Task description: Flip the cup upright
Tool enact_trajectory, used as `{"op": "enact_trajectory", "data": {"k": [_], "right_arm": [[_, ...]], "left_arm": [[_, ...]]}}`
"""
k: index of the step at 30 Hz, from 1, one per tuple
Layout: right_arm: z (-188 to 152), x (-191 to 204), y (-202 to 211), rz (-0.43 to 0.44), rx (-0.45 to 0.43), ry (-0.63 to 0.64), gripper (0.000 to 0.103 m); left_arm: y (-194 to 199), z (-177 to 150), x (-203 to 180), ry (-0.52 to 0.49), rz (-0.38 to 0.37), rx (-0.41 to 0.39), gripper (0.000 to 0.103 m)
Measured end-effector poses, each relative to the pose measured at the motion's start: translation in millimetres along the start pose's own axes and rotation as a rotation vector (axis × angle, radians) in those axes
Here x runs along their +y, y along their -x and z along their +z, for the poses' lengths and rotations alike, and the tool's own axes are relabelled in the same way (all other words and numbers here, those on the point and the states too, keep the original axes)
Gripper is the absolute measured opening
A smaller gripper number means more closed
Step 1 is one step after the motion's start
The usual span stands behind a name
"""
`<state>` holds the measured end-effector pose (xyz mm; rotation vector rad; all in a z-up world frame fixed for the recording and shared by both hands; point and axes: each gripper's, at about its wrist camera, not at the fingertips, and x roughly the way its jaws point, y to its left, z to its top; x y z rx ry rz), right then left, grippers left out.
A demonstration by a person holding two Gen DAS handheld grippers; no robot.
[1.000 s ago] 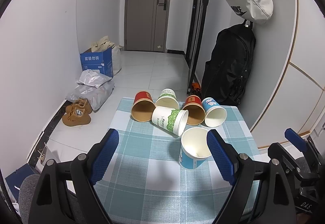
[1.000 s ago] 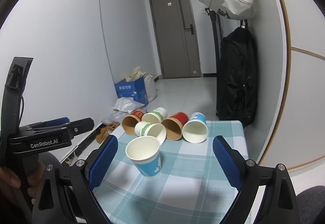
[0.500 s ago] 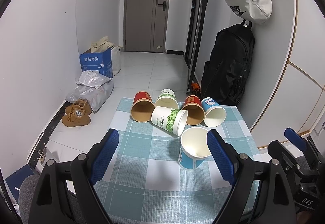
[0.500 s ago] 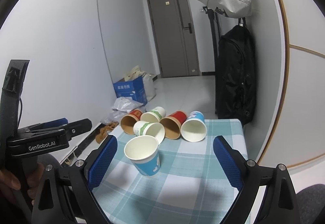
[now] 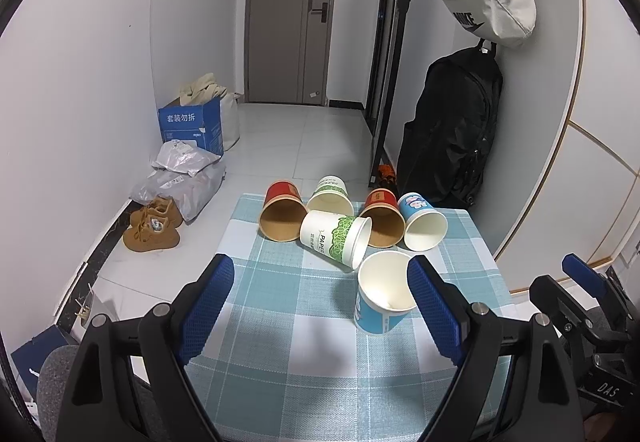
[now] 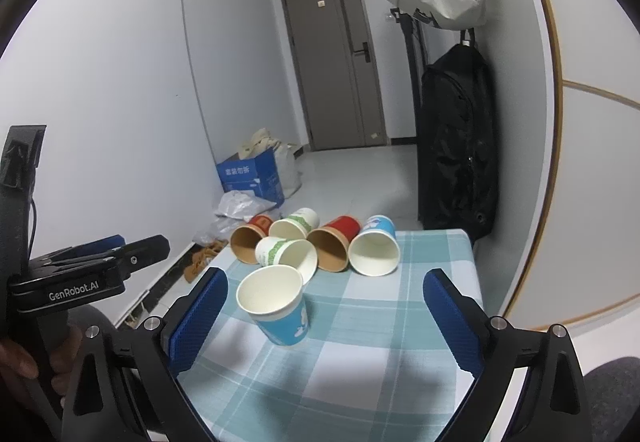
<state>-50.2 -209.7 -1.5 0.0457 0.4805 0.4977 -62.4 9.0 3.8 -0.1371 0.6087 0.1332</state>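
Five paper cups [image 5: 336, 238] lie tipped at the table's [image 5: 280, 322] far edge; one blue cup [image 6: 276, 306] stands. Both grippers [image 5: 320, 306] [image 6: 324, 318] gape, empty. Thin, light walls likely crush: pinch mid-wall gently.

one cup [image 5: 383, 300] stands upright on the table [image 5: 280, 322], nearest the left gripper [image 5: 320, 306], toward its right finger [image 5: 434, 308]. beyond it a tipped cup [image 5: 336, 238] lies on its side, touching a row of four tipped cups [image 5: 348, 207] along the table's far edge. in the right gripper [image 6: 324, 316] view, the upright cup sits nearer the left finger [image 6: 198, 318]
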Motion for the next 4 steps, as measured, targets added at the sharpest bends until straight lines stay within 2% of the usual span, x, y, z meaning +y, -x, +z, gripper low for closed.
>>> {"op": "enact_trajectory", "data": {"k": [4], "right_arm": [[-0.2, -1.6, -1.6, 0.001, 0.010, -0.006, 0.099]], "left_arm": [[0.8, 0.5, -1.8, 0.000, -0.013, -0.018, 0.085]]}}
